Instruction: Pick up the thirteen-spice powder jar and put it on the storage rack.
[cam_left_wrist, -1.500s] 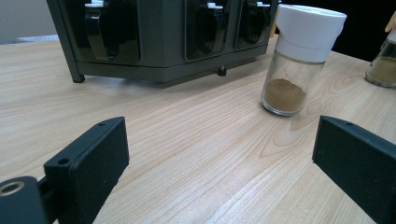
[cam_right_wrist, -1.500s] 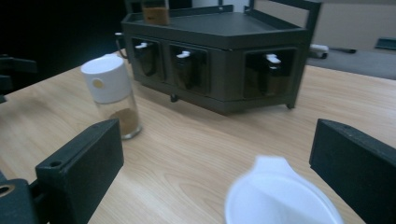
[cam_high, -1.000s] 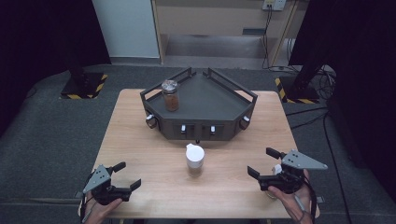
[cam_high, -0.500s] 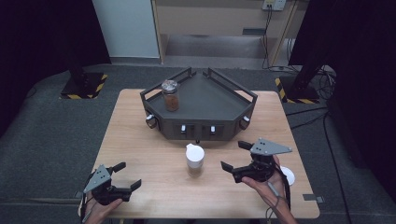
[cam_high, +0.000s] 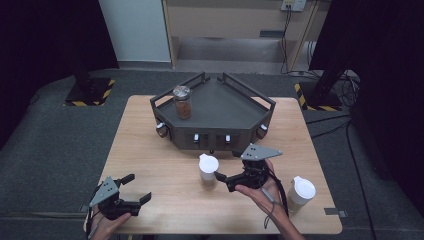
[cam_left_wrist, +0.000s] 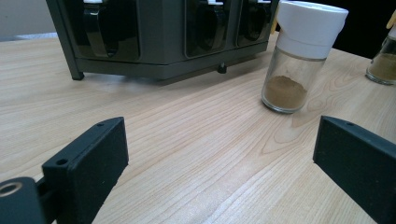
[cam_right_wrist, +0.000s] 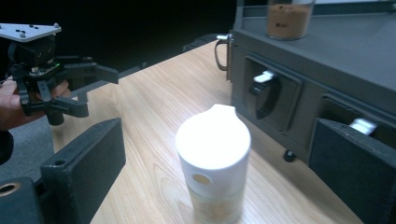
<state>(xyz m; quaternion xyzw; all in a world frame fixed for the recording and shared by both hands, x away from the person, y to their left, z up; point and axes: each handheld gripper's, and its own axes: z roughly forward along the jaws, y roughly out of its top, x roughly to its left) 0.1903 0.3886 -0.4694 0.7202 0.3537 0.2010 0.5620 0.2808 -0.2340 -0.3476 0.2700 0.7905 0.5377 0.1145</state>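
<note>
Three spice jars are in sight. One white-capped jar (cam_high: 208, 171) stands upright on the wooden table (cam_high: 150, 150), just at six o'clock of the dark rack (cam_high: 220, 107); a second white-capped jar (cam_high: 301, 192) stands near the table's four o'clock corner; a third jar with a metal lid (cam_high: 182, 101), full of brown powder, stands on the rack's top towards ten o'clock. There is one rack, with two small white-tipped handles on its front face. Two grippers are held, one in each hand.

The right gripper (cam_high: 226, 180) sits at three o'clock of the middle jar, just beside it, jaws spread wide and pointing towards nine o'clock. In the right gripper view the jar's white cap (cam_right_wrist: 213, 140) stands between the two black jaws, which are apart from it on either side; whether they touch the glass lower down cannot be told. The left gripper (cam_high: 136, 189) rests near the table's seven o'clock corner, well apart from the jar, its jaws also spread with nothing between them. In the left gripper view the jar (cam_left_wrist: 299, 58) shows brown powder in its bottom.

A second ago the right gripper was near the four o'clock edge, hiding the second jar; it has since moved in towards nine o'clock, to the middle jar. The left gripper, the jars and the rack have stayed put.
</note>
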